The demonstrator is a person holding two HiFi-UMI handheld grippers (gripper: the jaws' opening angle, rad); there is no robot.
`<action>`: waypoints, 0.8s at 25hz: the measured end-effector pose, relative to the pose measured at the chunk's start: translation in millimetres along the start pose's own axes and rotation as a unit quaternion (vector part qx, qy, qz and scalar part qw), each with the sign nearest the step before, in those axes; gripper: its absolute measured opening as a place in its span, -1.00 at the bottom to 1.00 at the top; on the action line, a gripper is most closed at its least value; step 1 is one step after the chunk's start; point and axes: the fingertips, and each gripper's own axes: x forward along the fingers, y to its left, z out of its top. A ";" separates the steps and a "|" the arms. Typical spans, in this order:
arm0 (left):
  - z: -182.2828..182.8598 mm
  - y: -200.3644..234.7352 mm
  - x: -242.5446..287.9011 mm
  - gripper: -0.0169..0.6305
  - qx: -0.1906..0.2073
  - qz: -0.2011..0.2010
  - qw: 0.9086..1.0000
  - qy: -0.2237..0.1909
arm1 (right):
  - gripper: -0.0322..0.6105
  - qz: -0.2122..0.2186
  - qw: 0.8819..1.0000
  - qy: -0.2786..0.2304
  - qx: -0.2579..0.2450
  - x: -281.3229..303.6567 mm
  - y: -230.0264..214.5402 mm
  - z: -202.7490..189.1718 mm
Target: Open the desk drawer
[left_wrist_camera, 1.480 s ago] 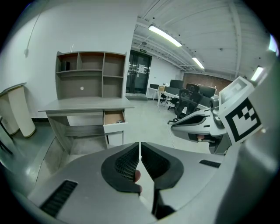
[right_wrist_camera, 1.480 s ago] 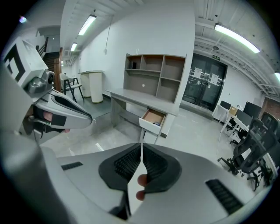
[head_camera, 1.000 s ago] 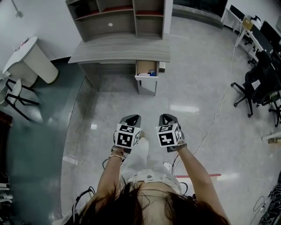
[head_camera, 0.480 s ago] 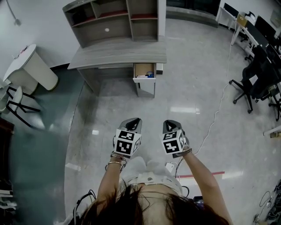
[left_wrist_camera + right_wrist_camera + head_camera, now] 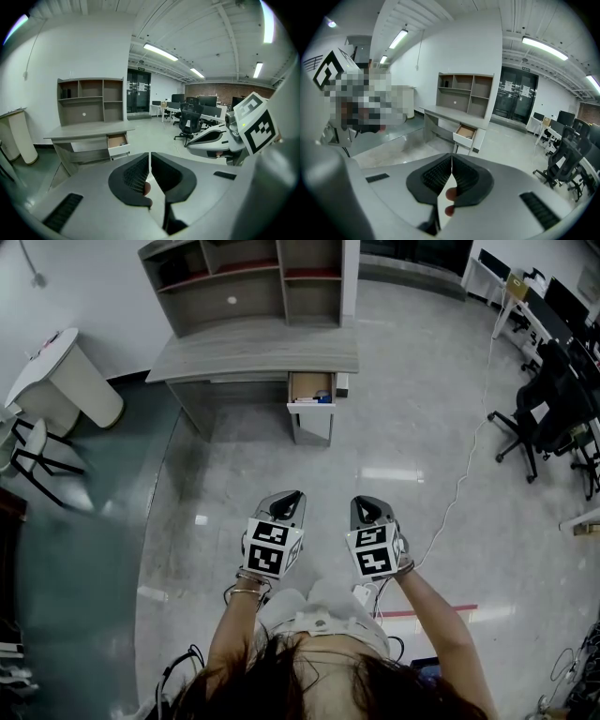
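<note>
Now, in the head view, you hold the left gripper [image 5: 286, 501] and the right gripper [image 5: 367, 506] side by side above the pale floor [image 5: 375, 456], both pointing toward the grey desk [image 5: 253, 351]; its drawer [image 5: 312, 392] stands pulled out under the desk's right end, well apart from both. In the left gripper view, the jaws meet with nothing between them; the drawer shows far beyond, below the shelf hutch [image 5: 91, 98]. In the right gripper view, the jaws are pressed together and empty; the open drawer lies ahead.
</note>
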 end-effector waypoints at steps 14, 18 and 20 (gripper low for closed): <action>-9.5 5.1 -65.9 -0.87 -0.002 -0.016 0.999 -0.028 | -0.82 -0.012 1.000 -0.007 -0.003 -30.8 60.6 10.6; -17.5 2.1 -89.3 -0.87 0.000 -0.019 0.999 -0.033 | -0.82 -0.016 1.000 -0.007 -0.007 -46.6 81.7 8.5; -21.5 0.8 -100.3 -0.87 0.004 -0.021 0.999 -0.037 | -0.82 -0.017 1.000 -0.008 -0.007 -53.2 92.6 7.6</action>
